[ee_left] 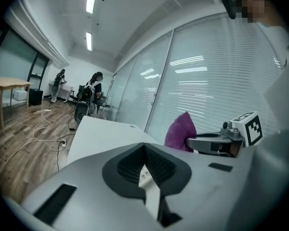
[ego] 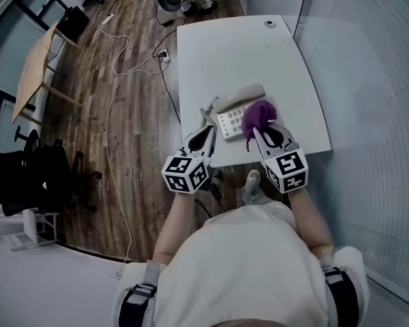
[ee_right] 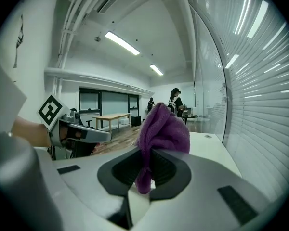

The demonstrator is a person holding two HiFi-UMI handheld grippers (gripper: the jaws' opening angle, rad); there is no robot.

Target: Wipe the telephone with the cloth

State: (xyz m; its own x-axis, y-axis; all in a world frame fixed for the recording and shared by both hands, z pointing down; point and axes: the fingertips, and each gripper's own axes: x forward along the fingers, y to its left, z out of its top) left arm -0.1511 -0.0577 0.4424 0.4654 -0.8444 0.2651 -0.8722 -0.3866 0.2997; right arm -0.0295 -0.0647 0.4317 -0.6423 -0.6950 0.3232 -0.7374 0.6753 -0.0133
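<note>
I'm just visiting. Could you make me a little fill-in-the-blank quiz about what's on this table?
1. The right gripper is clamped on a ___ cloth.
2. Next to the cloth lies a ___ with a handset.
3. The table is ___.
Missing words: purple; telephone; white.

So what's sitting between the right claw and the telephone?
The purple cloth: pinched in the right claw, it hangs bunched over the telephone. The head view shows it best.
</note>
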